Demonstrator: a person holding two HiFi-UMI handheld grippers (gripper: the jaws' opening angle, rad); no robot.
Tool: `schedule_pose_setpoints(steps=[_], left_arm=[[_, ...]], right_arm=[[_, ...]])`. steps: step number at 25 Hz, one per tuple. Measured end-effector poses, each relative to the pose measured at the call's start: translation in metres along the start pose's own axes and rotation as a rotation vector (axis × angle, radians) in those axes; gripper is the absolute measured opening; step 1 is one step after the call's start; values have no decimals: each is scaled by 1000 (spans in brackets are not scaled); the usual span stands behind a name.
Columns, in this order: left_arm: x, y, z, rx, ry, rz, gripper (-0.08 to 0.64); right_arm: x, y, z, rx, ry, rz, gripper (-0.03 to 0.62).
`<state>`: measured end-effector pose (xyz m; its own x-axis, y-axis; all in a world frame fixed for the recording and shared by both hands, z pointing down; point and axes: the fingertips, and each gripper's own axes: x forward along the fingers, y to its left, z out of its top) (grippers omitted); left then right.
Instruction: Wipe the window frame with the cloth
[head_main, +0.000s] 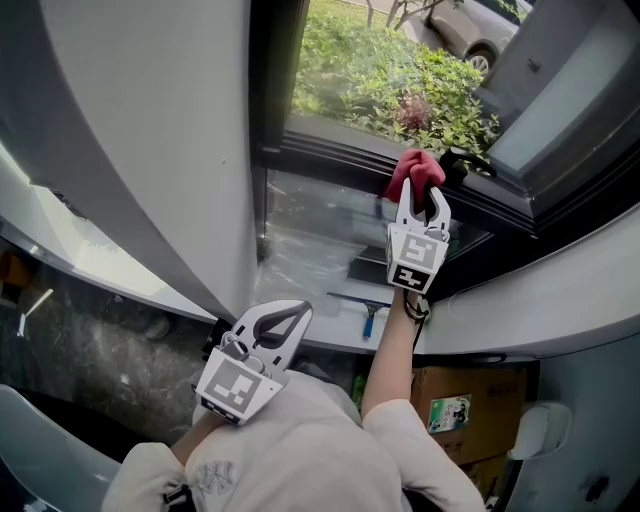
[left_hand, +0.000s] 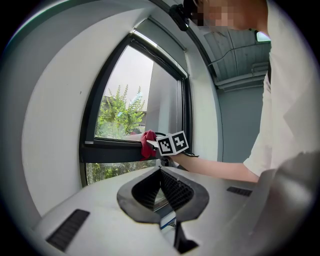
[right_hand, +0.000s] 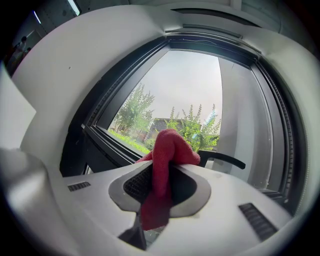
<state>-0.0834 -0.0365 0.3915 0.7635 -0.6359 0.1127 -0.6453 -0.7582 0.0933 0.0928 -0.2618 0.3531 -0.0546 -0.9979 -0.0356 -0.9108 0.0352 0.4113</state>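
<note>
Fingers of the right gripper (head_main: 422, 195) pinch the red cloth (head_main: 413, 168) against the window frame (head_main: 330, 150) at one o'clock in the head view. At seven o'clock, the left gripper (head_main: 302, 309) sits closed and empty. Wiping seems barely begun, though cleanliness is unclear.

the cloth (head_main: 416, 168) sits between the jaws of the right gripper (head_main: 417, 192), against the lower rail of the window frame (head_main: 330, 150) and just left of the handle (head_main: 468, 160). the left gripper (head_main: 283, 322) is lower and further left, well apart from the frame and close before the person's chest. under the rail is a lower pane (head_main: 310, 230), and a squeegee (head_main: 368, 312) lies at its foot, between the two grippers. beyond the glass are bushes (head_main: 400, 80), with a car (head_main: 470, 25) behind them. a box (head_main: 452, 400) stands below, right of the right arm.
</note>
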Motion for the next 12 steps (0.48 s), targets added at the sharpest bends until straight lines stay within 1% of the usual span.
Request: schedule_pose_setpoints(steps=[3,7,10,12], left_arm=[[-1,1,2,-24,-13,1,8],[-3,3,3,-15,-15,3,8],[-4,5,4,-46,-34,17,9],[-6,6,4,-23,-26,17,8]], right_arm=[[-1,-3,-1,5,2,-11,86],[-2,-5,-2,13,5,-20,86],[-2,-7,-2,16,7,-26,86],[-3,-9,-3,17,9,-30,86]])
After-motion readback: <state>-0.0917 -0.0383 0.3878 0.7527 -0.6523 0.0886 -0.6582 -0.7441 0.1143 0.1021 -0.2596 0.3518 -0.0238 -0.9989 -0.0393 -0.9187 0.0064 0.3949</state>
